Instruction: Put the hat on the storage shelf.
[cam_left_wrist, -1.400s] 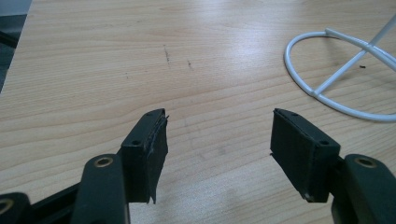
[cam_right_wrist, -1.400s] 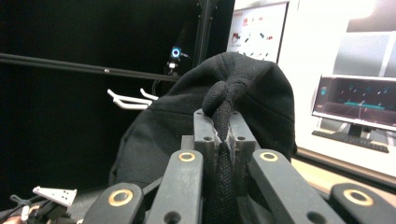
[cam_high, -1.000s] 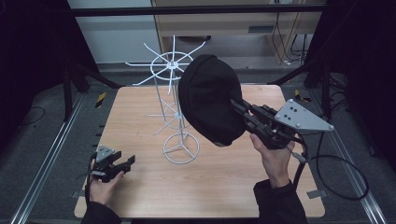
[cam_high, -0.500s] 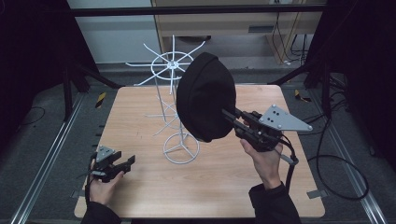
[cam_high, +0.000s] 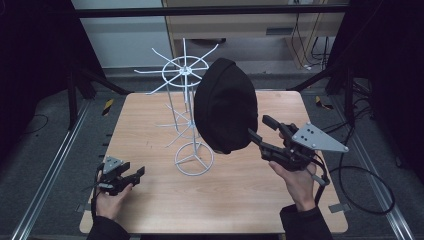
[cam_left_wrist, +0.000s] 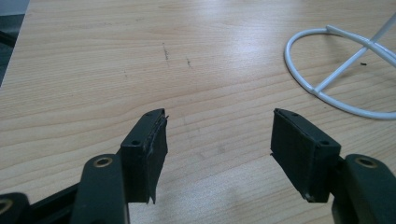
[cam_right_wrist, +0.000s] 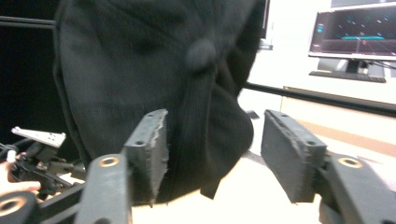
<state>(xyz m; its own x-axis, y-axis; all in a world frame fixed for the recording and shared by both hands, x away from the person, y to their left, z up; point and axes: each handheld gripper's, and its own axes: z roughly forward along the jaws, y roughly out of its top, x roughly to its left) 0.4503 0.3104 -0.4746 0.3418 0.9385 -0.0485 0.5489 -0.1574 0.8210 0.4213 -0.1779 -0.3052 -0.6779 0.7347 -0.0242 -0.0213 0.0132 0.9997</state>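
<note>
Surface (cam_high: 150, 125): wood, under both my claws. Rack (cam_high: 187, 120): white wire, stands between my claws, nearer right one; its ring base (cam_left_wrist: 336, 70) lies ahead and right of left claw. Cap (cam_high: 226, 105): black, hangs on rack, just ahead of right claw, lower edge close to jaw tips. My right claw (cam_high: 260, 131): jaws just opened, now apart, cap (cam_right_wrist: 154, 70) in front, pads not pressing it. My left claw (cam_high: 134, 174): low over surface, jaws apart, nothing between.
</note>
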